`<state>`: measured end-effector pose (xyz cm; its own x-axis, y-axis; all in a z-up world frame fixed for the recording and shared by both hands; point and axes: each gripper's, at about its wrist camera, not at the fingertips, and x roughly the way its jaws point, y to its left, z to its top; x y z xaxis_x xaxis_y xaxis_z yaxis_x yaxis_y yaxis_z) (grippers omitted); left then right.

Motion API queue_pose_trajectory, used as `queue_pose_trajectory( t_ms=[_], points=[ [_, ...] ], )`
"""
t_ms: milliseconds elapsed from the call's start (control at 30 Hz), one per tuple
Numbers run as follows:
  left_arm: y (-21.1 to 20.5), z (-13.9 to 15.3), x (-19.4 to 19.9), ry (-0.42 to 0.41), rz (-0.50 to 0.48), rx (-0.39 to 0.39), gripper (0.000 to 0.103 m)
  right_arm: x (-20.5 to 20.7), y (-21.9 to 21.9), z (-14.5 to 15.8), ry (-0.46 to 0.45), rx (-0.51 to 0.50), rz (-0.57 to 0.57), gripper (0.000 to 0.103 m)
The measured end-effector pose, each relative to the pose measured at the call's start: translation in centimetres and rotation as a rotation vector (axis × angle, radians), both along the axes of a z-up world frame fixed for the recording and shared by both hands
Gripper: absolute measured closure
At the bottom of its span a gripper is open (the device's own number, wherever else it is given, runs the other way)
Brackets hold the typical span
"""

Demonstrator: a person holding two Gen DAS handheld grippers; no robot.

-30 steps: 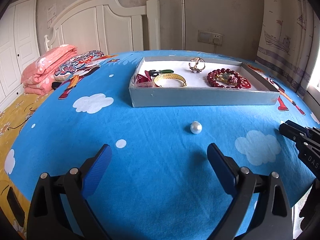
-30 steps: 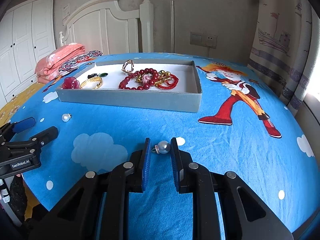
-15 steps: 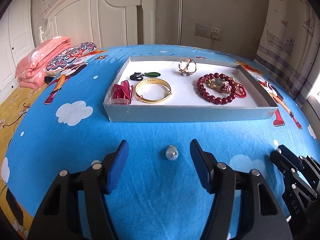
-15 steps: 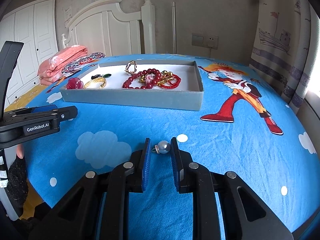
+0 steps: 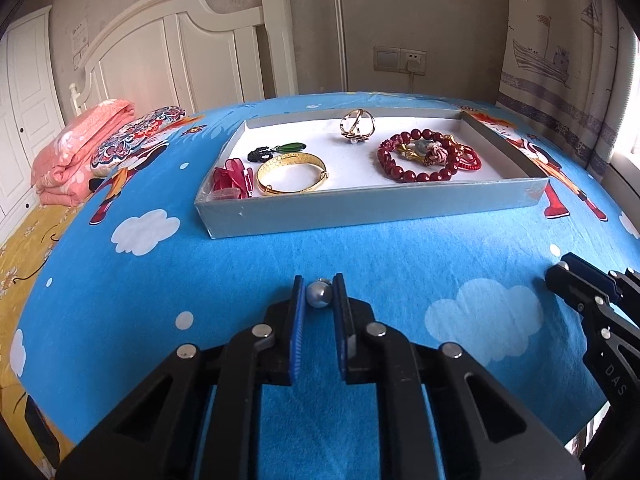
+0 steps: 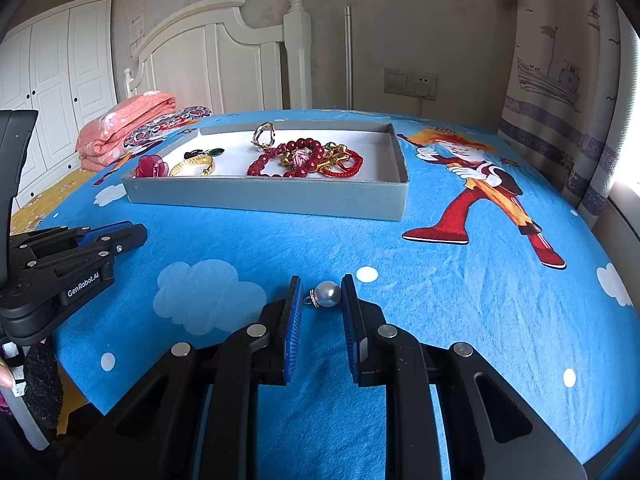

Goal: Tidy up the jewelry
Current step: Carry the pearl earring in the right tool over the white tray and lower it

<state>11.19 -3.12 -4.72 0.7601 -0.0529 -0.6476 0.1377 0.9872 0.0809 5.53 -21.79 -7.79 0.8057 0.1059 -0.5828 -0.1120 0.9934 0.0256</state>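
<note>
Grey pearl point(image 5: 319, 294) pinched in left gripper point(image 5: 319, 295)

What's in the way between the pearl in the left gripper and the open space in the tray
Only the tray's near wall. The left gripper is shut on the pearl just in front of it, with bare blue cloth between. Inside, white floor between the gold bangle and red bead bracelet looks free, so lift over the wall.

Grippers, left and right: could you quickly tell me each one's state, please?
Left gripper: shut on a pearl earring.
Right gripper: holding the other pearl earring.
</note>
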Motion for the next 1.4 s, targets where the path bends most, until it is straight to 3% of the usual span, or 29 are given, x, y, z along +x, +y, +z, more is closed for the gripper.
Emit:
queue_pose_trajectory(
  t_ms=[333,667,1400],
  points=[
    [0.7,-0.6,-3.1,-0.085,-0.019,0.041,0.090,-0.7,1.1,-0.3,-0.037,-0.011,0.016,0.084],
    [1.9,-0.8,-4.0,-0.093,-0.018,-0.016,0.090,-1.8,1.9,-0.6,-0.066,-0.012,0.010,0.084],
    [3.0,0.2,-4.2,-0.111,0.028,-0.042,0.090,-1.7,2.8,0.5,-0.070,-0.020,0.028,0.084]
  ],
)
